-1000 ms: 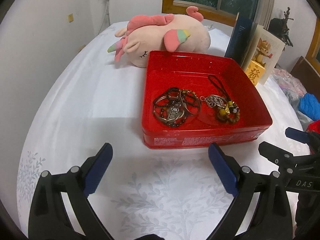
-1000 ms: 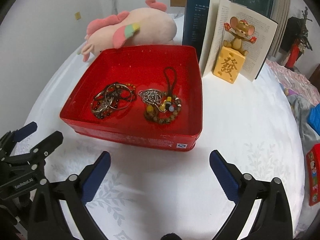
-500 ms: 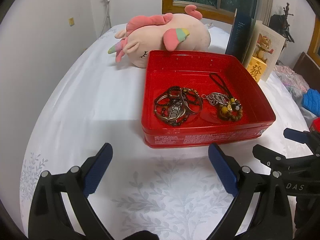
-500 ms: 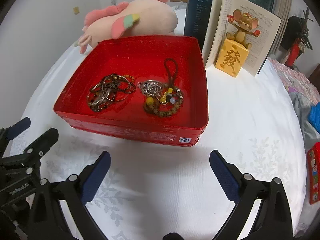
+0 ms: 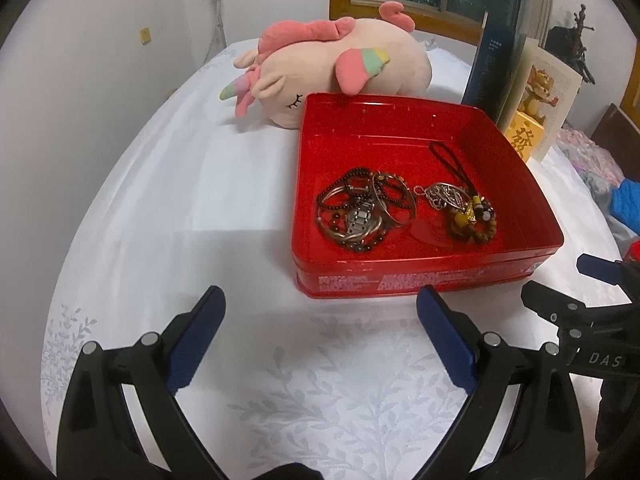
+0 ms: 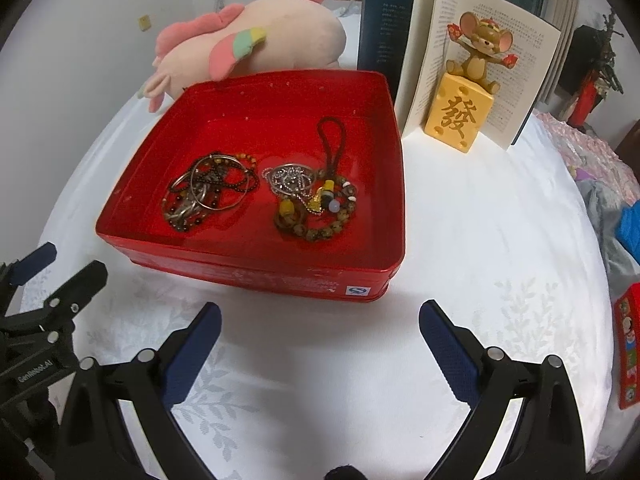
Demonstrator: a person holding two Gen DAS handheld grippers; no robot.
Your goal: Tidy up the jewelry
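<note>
A red tin tray [image 5: 400, 128] [image 6: 280, 104] sits on the white bedsheet. In it lie a tangle of metal bangles and dark bead bracelets [image 5: 364, 212] [image 6: 208, 192] on the left, and a silver pendant with a brown bead bracelet and black cord [image 5: 460, 208] [image 6: 316, 204] on the right. My left gripper [image 5: 320, 308] is open and empty, just short of the tray's near wall. My right gripper [image 6: 320, 320] is open and empty, also just short of the near wall. Each gripper shows at the edge of the other's view.
A pink unicorn plush [image 5: 328, 68] [image 6: 256, 44] lies behind the tray. An open book [image 6: 480, 64] stands at the back right with a mouse figurine on a yellow block [image 6: 464, 108] before it. Clothes [image 6: 600, 176] and a red box [image 6: 628, 344] lie at the right.
Both grippers have moved closer to the tray, so it looks larger in both views. Jaws stayed open. The jewelry has not moved.
</note>
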